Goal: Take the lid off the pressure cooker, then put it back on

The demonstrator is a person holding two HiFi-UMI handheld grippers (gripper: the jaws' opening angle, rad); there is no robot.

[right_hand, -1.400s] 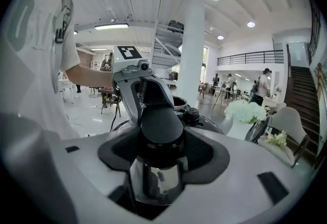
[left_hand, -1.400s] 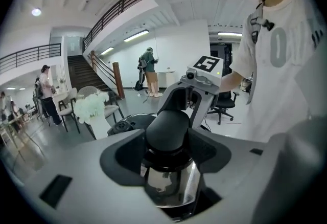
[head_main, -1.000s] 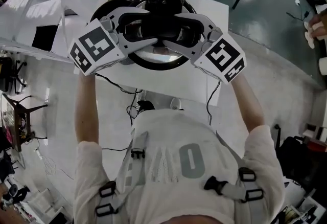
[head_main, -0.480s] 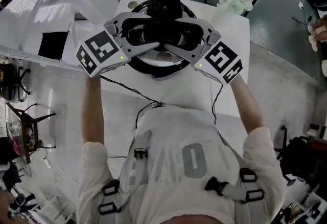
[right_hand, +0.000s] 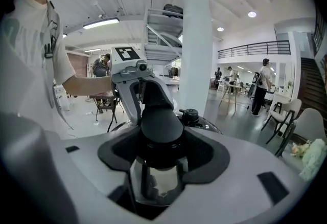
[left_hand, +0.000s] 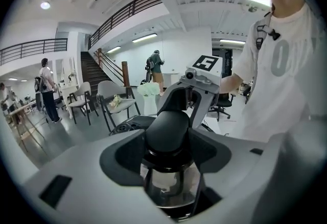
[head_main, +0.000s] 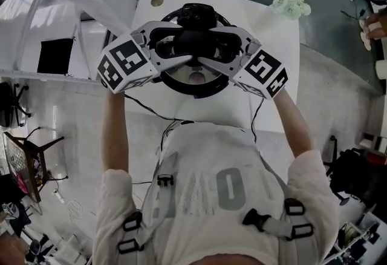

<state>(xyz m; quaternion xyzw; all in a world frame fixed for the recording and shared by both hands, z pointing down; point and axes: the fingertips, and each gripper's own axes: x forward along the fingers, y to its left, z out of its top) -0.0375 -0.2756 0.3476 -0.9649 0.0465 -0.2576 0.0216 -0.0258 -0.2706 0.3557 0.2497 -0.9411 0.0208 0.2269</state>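
Observation:
The pressure cooker lid is round and shiny with a black rim, and it hangs over the white table. Its black handle sits in the middle. My left gripper and right gripper clamp this handle from opposite sides. In the left gripper view the handle fills the jaws, with the right gripper facing me. The right gripper view shows the same handle, and a black valve just behind it. Whether the lid rests on the cooker body I cannot tell.
White flowers stand at the table's far right corner. A black cable runs off the near edge toward the person. A laptop lies on the desk to the left. Chairs and a white pillar stand around.
Both grippers, still clamped on the handle, have carried the lid across the table and lower; it looks smaller now. The head view has shifted with them.

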